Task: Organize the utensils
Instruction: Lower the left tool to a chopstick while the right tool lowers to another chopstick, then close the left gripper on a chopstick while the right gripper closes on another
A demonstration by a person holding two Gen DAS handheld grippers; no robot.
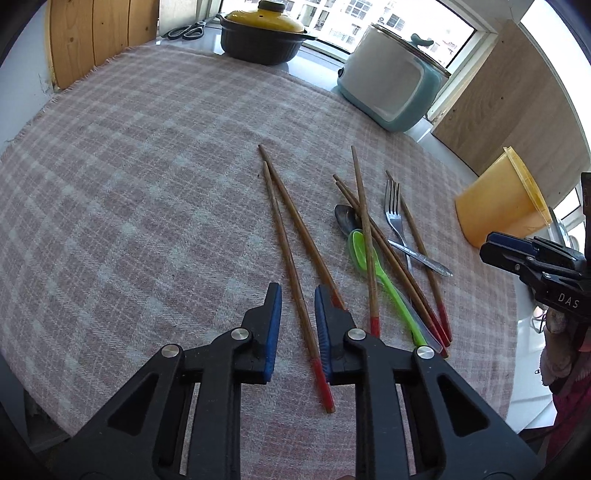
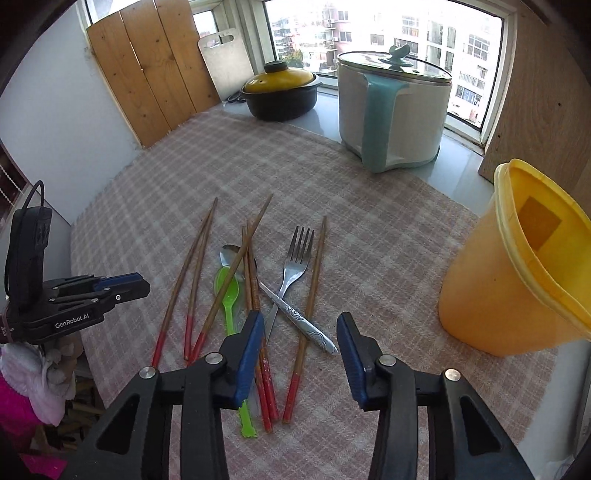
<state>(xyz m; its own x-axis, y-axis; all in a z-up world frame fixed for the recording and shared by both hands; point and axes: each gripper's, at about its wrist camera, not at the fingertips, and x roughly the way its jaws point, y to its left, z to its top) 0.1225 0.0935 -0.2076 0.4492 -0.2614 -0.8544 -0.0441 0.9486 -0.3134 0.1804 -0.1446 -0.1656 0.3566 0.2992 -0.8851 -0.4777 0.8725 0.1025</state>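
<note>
Left gripper (image 1: 297, 295) fingers parted, straddling one chopstick (image 1: 291, 266), gripping nothing. Right gripper (image 2: 301, 328) wide apart, empty, above the utensil pile (image 2: 266, 280); its finger hides some red tips. Yellow cup (image 2: 517, 273) beside, rim cropped.

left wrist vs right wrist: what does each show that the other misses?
Left wrist only: scissors on the sill beside the black pot, and its own open fingers straddling one chopstick.

Right wrist only: the inside of the yellow cup, a pale cutting board leaning by the window, and the buildings outside.

Both: checked cloth, fork, green spoon, metal spoon, yellow-lidded pot, white cooker.
</note>
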